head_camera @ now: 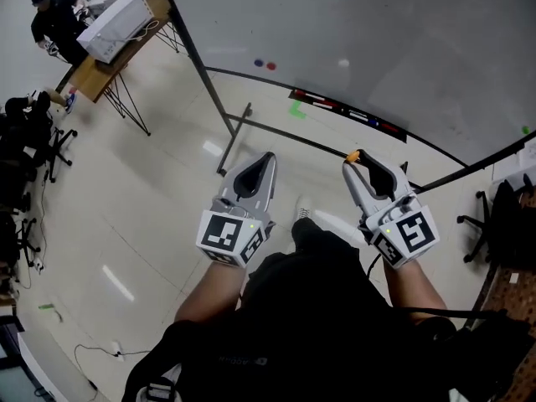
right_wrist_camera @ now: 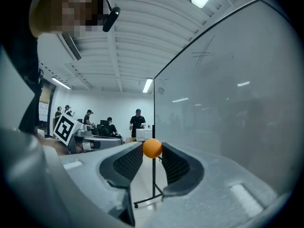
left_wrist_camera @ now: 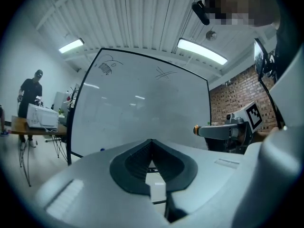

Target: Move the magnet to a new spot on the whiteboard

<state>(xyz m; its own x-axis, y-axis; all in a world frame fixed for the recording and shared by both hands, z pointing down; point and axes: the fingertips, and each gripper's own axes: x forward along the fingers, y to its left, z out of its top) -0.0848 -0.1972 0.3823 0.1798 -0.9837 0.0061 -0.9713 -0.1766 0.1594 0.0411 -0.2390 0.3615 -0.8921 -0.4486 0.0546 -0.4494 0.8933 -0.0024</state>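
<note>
A small orange magnet (head_camera: 353,156) (right_wrist_camera: 152,147) sits pinched between the tips of my right gripper (head_camera: 357,161) (right_wrist_camera: 153,150), which is shut on it. It is held in the air, off the big whiteboard (head_camera: 377,40) (right_wrist_camera: 228,103) that stands ahead and to the right. My left gripper (head_camera: 269,157) (left_wrist_camera: 151,141) hangs beside it at the same height, its jaws meeting with nothing between them. From the left gripper view the right gripper (left_wrist_camera: 198,130) and its orange tip show in front of the whiteboard (left_wrist_camera: 142,108).
A blue magnet (head_camera: 258,62) and a red magnet (head_camera: 270,65) stick low on the board, and a marker tray (head_camera: 352,111) runs along its bottom edge. The board's stand leg (head_camera: 237,141) crosses the floor. A table with a white box (head_camera: 117,23), a person (head_camera: 50,19) and office chairs (head_camera: 33,141) are at left.
</note>
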